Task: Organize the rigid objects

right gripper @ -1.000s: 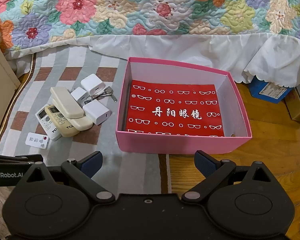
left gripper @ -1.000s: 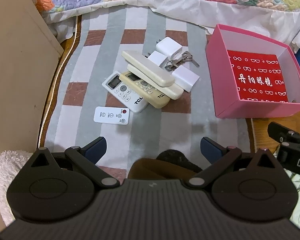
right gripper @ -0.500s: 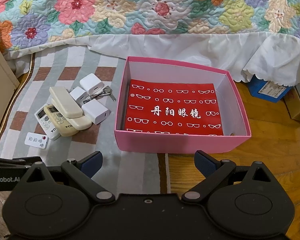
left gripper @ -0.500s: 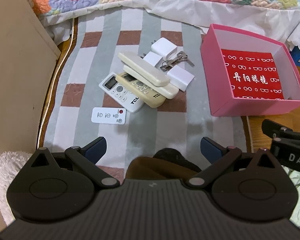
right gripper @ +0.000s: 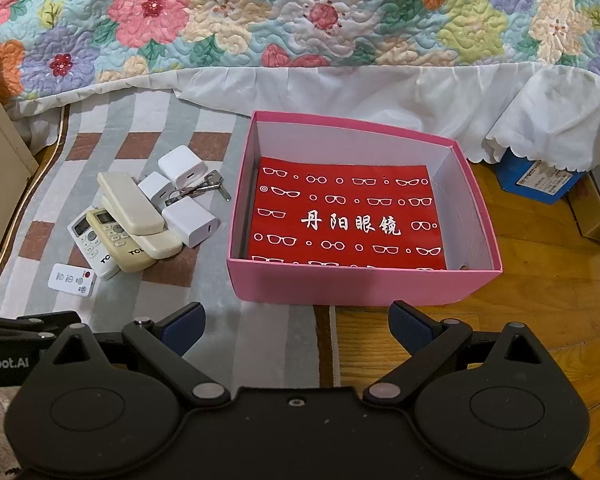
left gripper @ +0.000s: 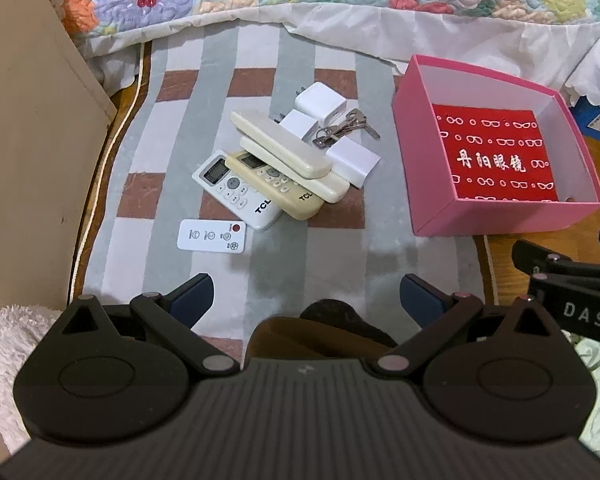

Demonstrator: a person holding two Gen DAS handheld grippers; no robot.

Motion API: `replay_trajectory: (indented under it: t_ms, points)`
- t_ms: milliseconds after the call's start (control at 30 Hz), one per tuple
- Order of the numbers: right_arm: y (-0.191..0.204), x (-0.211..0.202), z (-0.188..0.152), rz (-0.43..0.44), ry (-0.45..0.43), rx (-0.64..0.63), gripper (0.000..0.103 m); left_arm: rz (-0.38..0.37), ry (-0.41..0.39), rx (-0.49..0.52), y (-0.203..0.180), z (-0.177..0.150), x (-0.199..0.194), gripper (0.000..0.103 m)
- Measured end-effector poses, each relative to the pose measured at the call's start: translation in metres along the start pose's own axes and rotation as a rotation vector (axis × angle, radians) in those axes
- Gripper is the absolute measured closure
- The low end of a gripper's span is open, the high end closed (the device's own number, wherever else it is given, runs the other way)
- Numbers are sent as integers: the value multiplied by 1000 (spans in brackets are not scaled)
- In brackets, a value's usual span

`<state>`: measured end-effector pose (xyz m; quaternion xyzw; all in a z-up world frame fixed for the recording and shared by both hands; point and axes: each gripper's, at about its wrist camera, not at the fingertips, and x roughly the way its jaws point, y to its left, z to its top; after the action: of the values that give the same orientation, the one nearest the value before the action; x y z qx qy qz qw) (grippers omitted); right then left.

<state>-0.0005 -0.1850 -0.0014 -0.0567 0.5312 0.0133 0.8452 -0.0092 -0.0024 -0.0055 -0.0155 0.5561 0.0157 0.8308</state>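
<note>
A pile of remotes (left gripper: 276,168) (right gripper: 128,224), white chargers (left gripper: 320,106) (right gripper: 182,168) and a bunch of keys (left gripper: 340,130) (right gripper: 198,190) lies on a striped rug. A small flat white remote (left gripper: 212,236) (right gripper: 72,278) lies in front of the pile. A pink box (left gripper: 432,184) (right gripper: 352,286) with a red lining stands to the right, nothing in it. My left gripper (left gripper: 306,300) is open and empty, short of the pile. My right gripper (right gripper: 296,322) is open and empty, before the box's near wall.
A bed with a floral quilt (right gripper: 300,12) and white skirt runs along the back. A beige cabinet side (left gripper: 24,140) stands at the left. A white fluffy towel (left gripper: 4,344) lies at the lower left. Wooden floor (right gripper: 548,280) and a blue box (right gripper: 536,180) are at the right.
Both grippers have drawn back a little; the pile and box look slightly farther and shifted. Nothing was grasped or moved.
</note>
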Motion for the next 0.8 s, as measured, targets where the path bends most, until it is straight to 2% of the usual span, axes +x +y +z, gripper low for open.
replay_trajectory:
  t_ms: [133, 233, 300, 367, 567, 667, 800]
  points:
    - [1, -8, 0, 55, -25, -21, 5, -37, -11, 37, 5, 4, -16, 3]
    - [2, -22, -1, 163, -112, -50, 5, -45, -50, 56, 18, 12, -34, 3]
    - [0, -28, -2, 287, -227, -80, 5, -58, -88, 50, 32, 18, -46, 3]
    - [0, -25, 0, 381, -280, -98, 5, -75, -108, 47, 44, 26, -52, 3]
    - [31, 12, 17, 487, -206, -204, 8, -106, -114, 6, 77, 48, -37, 4]
    - [53, 31, 16, 583, -145, -224, 15, -86, -83, -12, 89, 59, -10, 4]
    - [81, 69, 13, 736, 20, -155, 30, -124, -9, -71, 106, 68, 35, 5]
